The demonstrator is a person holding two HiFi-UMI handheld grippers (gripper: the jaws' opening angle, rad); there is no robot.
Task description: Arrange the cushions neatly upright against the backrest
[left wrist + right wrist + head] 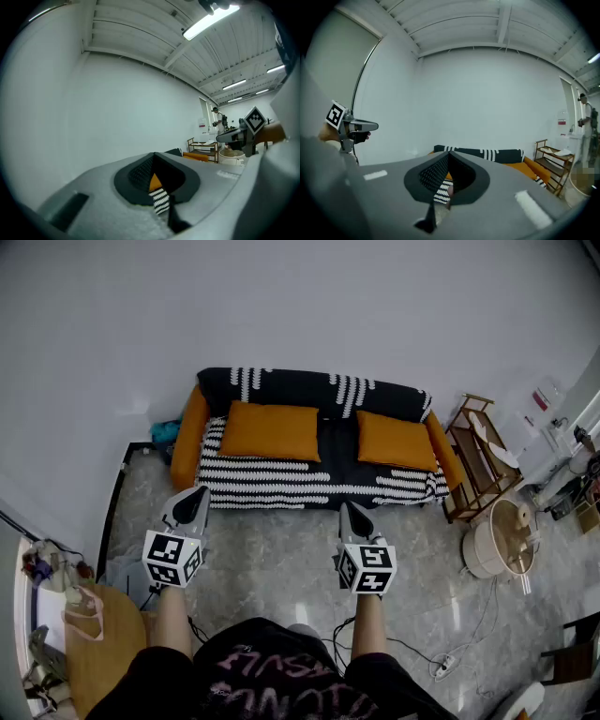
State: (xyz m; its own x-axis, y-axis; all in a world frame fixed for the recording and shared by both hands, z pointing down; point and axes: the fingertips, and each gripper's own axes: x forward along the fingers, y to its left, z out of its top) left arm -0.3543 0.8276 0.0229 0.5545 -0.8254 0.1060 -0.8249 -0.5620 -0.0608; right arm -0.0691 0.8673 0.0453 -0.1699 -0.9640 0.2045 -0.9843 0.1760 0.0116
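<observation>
While both forearms stretch ahead, nothing is held.
Left gripper (196, 493) and right gripper (349, 509), jaws closed, point toward the cushions (272, 430) on the sofa (309, 390) at twelve o'clock.

I am standing in what is looking like a living-room corner set up inside a lab or studio hall. A sofa (314, 486) with orange cushions (272, 430) is sitting against a bare white wall (281, 306) on a pale stone-patterned floor (281, 563). A wooden shelf (476, 460) is standing beside it, which is giving the homely part. Long tube lights (211, 21) are glowing under a ribbed, beamed ceiling (487, 23). A power strip (441, 667) and its cables (483, 610) are trailing over the floor, and a person (583, 110) is standing farther off.
</observation>
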